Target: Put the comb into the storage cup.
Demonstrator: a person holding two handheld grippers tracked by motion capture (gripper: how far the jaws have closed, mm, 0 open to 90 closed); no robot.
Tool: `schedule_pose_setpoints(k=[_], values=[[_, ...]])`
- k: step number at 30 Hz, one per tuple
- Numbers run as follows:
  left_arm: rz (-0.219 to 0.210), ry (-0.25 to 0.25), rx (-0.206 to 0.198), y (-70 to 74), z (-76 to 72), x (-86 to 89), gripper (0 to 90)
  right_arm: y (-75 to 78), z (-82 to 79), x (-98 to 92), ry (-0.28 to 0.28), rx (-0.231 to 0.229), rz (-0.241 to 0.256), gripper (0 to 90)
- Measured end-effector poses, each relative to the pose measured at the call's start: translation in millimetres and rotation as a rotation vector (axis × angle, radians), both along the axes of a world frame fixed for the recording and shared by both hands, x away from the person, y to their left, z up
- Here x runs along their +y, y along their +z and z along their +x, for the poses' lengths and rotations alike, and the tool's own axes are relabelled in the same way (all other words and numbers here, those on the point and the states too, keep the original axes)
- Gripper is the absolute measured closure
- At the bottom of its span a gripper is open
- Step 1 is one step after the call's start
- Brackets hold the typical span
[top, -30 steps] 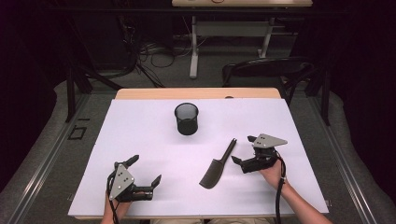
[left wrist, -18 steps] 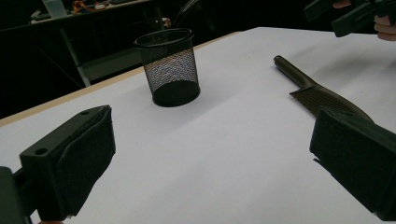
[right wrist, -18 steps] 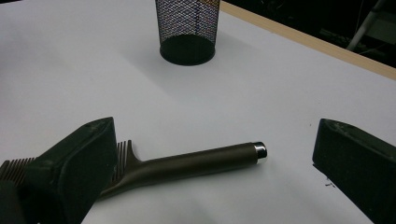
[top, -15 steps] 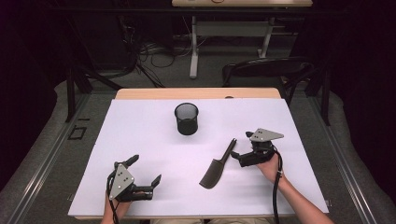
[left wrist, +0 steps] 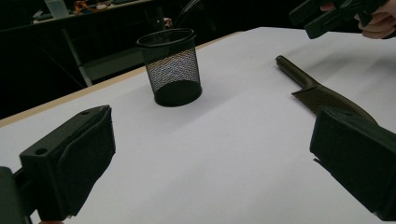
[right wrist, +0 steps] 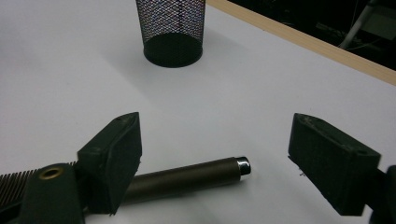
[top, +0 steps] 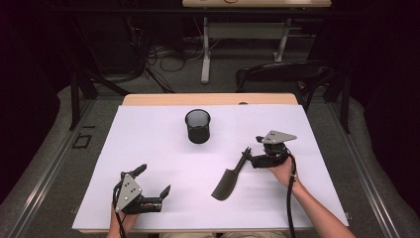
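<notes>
- The right tongs, jaws spread wide, are straddling the dark flat plastic comb's round handle on the white table, seemingly lining up a grasp.
- The left tongs, also gaping and holding nothing, are resting aside, leaving the way clear to the black mesh metal cup.

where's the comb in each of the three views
High view: the comb lies flat right of centre on the white table, its handle end by the right gripper.
Left gripper view: upper right, handle pointing away, toothed end partly behind the right-hand jaw.
Right gripper view: bottom, its round handle lies between the open jaws.
Shared landmark: the black mesh cup, standing upright beyond the comb.
</notes>
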State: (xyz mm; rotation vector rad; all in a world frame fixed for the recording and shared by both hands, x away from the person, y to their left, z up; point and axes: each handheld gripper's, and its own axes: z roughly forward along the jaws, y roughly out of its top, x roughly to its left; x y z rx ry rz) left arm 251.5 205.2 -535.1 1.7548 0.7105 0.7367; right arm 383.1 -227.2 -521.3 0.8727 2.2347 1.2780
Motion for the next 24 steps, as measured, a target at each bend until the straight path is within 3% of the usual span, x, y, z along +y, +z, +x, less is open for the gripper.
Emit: schedule_pose_setpoints(k=[8, 9, 10, 15, 24], values=[[-0.001, -0.002, 0.001, -0.2, 0.3, 0.4, 0.0, -3.2, 7.6, 1.3, -0.009, 0.015, -0.020, 57.3], [0.000, -0.002, 0.002, -0.3, 0.5, 0.3, 0.0, -3.6, 9.1, 1.5, -0.001, 0.018, -0.021, 64.1], [0.001, -0.003, 0.001, -0.3, 0.5, 0.1, 0.0, -4.2, 10.9, 3.0, -0.002, 0.013, -0.040, 76.4], [-0.001, 0.000, -0.006, 0.2, 0.0, 0.0, 0.0, -6.2, 14.6, 6.7, -0.002, 0.014, -0.072, 89.8], [0.002, -0.002, 0.001, -0.2, 0.8, -0.2, 0.0, -12.4, 28.1, 13.1, 0.009, 0.030, -0.140, 90.0]])
